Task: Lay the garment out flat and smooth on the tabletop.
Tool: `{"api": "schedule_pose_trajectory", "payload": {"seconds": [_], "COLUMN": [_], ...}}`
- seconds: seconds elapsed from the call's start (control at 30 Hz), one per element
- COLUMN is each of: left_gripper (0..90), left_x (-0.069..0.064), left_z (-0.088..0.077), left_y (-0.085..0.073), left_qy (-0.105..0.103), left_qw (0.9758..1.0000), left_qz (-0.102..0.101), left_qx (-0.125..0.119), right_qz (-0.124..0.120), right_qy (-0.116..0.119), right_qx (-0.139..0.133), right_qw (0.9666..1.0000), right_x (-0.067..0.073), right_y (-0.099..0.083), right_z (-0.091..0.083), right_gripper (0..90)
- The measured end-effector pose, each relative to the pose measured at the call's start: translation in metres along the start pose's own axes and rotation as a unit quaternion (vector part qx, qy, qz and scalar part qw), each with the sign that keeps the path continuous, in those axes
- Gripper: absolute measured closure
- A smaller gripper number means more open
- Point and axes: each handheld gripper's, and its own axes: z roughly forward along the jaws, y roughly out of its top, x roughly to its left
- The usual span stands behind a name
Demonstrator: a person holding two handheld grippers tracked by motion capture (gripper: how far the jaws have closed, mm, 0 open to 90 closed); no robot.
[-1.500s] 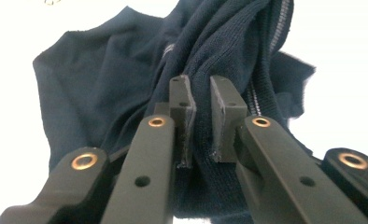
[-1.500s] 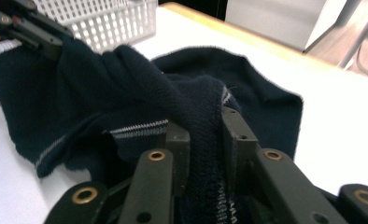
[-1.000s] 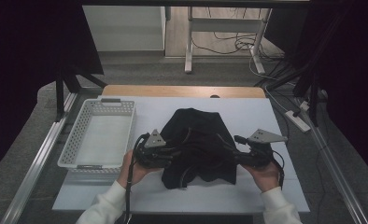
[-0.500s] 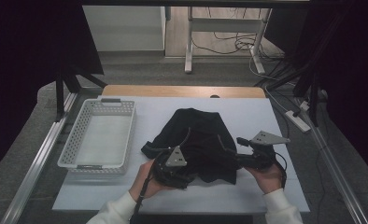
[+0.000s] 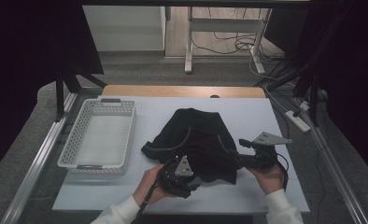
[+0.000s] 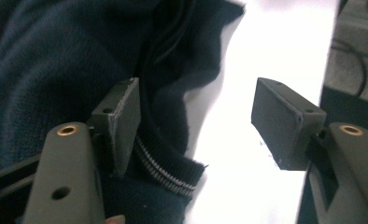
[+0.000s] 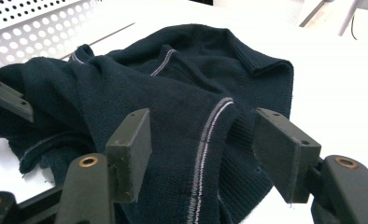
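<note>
Dark navy knit garment (image 5: 196,144) lies crumpled near the middle of the white tabletop (image 5: 247,112), slightly toward the person's edge; pale stitching runs along its seams and a ribbed hem shows in the left gripper view. Left gripper (image 5: 176,173) sits at the garment's near-left edge, held by the person's left hand (image 5: 147,183); its jaws have just been opening and now stand apart, released, one of the fingers (image 6: 123,119) lying against the knit beside the ribbed hem while the other is over bare tabletop, so nothing is clamped. Right gripper (image 5: 243,156) is at the garment's near-right edge, in the right hand (image 5: 268,177); its fingers (image 7: 130,149) are spread with a fold of fabric and a stitched seam lying between them, pads not pressing on it as far as the right gripper view shows. White sleeves enter from the bottom of the high view. White perforated basket (image 5: 70,154) stands on the left part of the tabletop, well apart from the garment. A wooden strip (image 5: 182,91) borders the far edge
</note>
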Motion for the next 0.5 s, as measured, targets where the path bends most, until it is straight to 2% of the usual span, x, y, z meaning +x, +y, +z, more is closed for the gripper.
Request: {"api": "schedule_pose_trajectory", "payload": {"seconds": [0.1,0.2,0.37,0.5], "left_gripper": [32.9,32.5,30.2,28.7], "left_x": [0.004,0.009,0.015,0.018], "left_z": [0.006,0.011,0.018,0.019], "left_y": [-0.004,-0.009,-0.015,-0.018], "left_qy": [0.013,0.01,0.009,0.003], "left_qw": [0.9998,0.9996,0.9991,0.9991], "left_qz": [0.0,-0.011,-0.016,-0.019], "left_qx": [0.015,0.023,0.039,0.039], "right_qz": [-0.002,-0.002,-0.004,-0.002], "right_qy": [0.001,0.001,0.0,-0.002], "right_qx": [0.002,0.004,0.009,0.012], "right_qw": [1.0,1.0,1.0,0.9999], "right_x": [0.001,0.001,0.001,0.0], "right_y": [0.0,-0.001,-0.003,-0.004], "right_z": [0.001,0.002,0.004,0.004], "right_gripper": [37.3,37.2,37.0,36.9]}}
